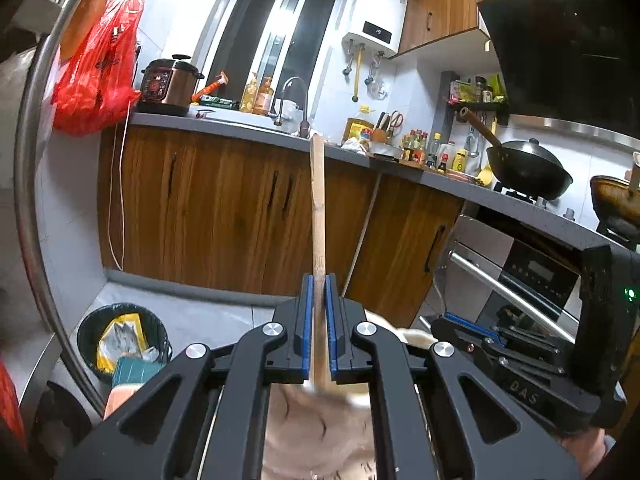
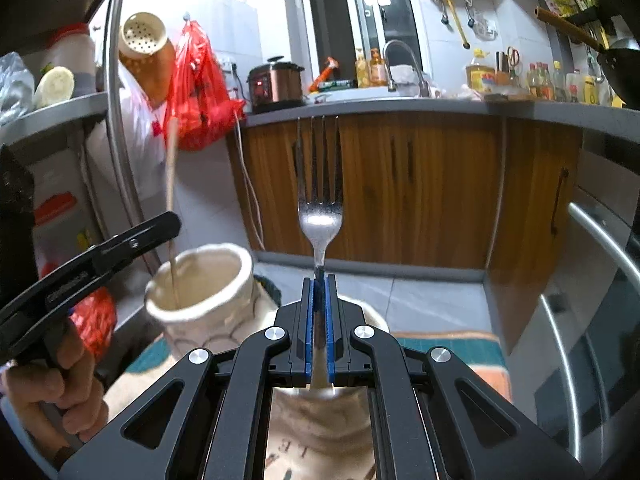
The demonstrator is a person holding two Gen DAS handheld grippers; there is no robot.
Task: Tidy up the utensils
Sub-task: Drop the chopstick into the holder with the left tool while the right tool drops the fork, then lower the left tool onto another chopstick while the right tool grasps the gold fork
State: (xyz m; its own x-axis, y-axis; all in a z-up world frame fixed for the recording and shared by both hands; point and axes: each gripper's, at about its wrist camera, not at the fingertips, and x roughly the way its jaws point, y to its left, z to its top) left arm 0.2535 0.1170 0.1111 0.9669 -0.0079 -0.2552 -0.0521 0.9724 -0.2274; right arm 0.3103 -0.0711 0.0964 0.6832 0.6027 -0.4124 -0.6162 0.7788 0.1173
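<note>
In the left wrist view we see the left gripper (image 1: 319, 280) with its blue-padded jaws pressed together on a slim, pale wooden chopstick-like stick (image 1: 318, 208). The stick sits exactly between the pads, on the gripper's centre line. Its long axis runs straight ahead of the fingers and upward in the picture, its free end reaching the edge of the grey kitchen counter (image 1: 248, 132) beyond. Its lower end passes back between the jaws and blurs below them, so we cannot tell where it ends.

In the right wrist view the right gripper (image 2: 319, 280) is likewise clamped, here on the handle of a shiny stainless-steel fork (image 2: 320, 216). The fork stands on the gripper's midline, its long axis continuing the line of the fingers, with the four tines pointing up and away toward the brown wooden cabinet doors (image 2: 420, 188). The handle runs down between the pads.

To the left of the right gripper, and slightly ahead of it, stands a cream ceramic utensil holder with an open round mouth (image 2: 208, 300). The wooden stick, carried by the left gripper at the left edge, appears to dip its lower end into that mouth, leaning almost upright.
</note>
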